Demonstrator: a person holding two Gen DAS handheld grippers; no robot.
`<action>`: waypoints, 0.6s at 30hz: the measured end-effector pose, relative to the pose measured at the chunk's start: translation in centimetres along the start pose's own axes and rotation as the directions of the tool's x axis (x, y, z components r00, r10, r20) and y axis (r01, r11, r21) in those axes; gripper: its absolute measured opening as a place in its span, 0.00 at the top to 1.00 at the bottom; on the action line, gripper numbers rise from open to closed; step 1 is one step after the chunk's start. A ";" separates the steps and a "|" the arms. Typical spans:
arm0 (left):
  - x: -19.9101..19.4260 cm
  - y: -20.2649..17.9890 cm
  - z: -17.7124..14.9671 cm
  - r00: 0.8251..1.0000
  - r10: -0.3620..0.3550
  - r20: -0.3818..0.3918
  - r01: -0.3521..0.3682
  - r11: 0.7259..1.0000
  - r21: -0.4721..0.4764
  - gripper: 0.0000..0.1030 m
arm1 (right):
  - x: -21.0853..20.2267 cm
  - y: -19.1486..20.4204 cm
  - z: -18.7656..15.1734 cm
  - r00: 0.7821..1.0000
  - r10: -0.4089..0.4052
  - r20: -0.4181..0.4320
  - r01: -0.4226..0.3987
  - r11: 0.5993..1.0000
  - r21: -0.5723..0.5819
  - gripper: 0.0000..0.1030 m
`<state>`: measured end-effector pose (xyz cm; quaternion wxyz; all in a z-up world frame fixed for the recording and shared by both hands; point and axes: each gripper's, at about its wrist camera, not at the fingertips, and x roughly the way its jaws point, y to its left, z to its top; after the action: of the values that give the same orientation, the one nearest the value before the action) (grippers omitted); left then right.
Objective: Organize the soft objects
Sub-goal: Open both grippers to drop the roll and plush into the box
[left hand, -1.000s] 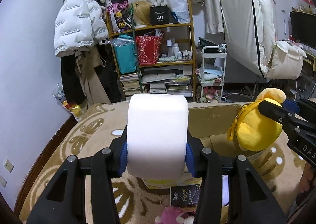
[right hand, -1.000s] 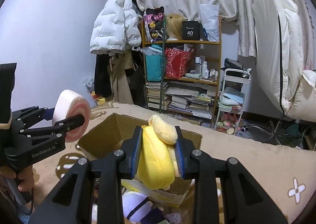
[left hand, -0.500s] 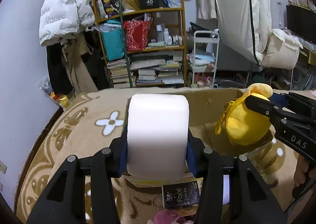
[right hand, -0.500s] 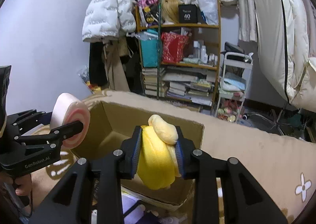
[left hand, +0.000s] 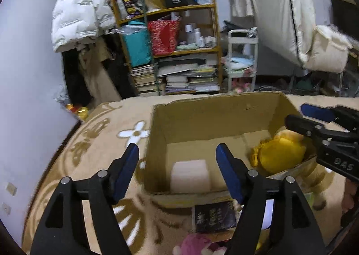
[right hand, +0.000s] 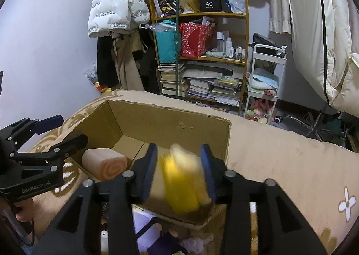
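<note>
An open cardboard box (left hand: 215,109) stands on the beige blanket. A white and pink roll-shaped plush (left hand: 190,175) lies on the box floor; the right wrist view shows its swirl end (right hand: 105,164). My left gripper (left hand: 177,169) is open and empty above the box's near edge. A yellow plush (left hand: 279,154) lies in the box's right part. In the right wrist view the yellow plush (right hand: 182,178) is blurred between the spread pads of my right gripper (right hand: 179,171), which is open above it.
A dark packet (left hand: 214,216) and a pink plush (left hand: 195,243) lie in front of the box. A purple and white plush (right hand: 145,230) lies by the box's near wall. A cluttered shelf (left hand: 170,48), a white cart (left hand: 242,61) and hanging clothes stand behind.
Both grippers moved down over the box and opened. The roll plush dropped from the left gripper into the box; the yellow plush left the right gripper and fell into the box.
</note>
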<state>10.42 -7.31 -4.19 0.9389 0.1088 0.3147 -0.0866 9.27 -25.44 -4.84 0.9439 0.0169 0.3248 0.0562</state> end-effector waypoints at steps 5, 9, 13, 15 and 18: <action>-1.3 0.9 -0.6 0.999 -0.010 -0.035 0.008 0.999 -0.036 0.26 | -0.6 -0.1 -0.1 1.000 -0.001 -0.010 0.002 1.000 0.017 0.27; -3.1 2.0 -0.8 1.000 -0.007 -0.021 0.005 0.997 -0.080 0.04 | -3.0 0.1 -0.2 1.000 -0.003 0.021 0.002 0.998 0.057 0.06; -4.9 2.6 -0.9 1.000 0.006 -0.013 -0.007 0.996 -0.088 0.01 | -6.0 0.5 -0.5 0.998 0.009 0.069 -0.014 0.997 0.076 0.00; -5.6 2.8 -1.1 1.000 0.009 -0.027 -0.011 0.996 -0.091 0.01 | -7.0 0.8 -0.8 0.998 0.005 0.059 -0.009 0.997 0.074 0.00; -6.0 3.2 -1.5 0.996 -0.011 -0.087 0.001 0.994 -0.110 0.01 | -7.8 0.9 -1.2 1.000 0.012 0.029 -0.015 0.996 0.088 0.00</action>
<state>5.58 -3.25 -1.24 0.9286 0.0599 0.3600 -0.0672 2.30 -25.43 -0.97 0.9465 0.0615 0.3133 0.0478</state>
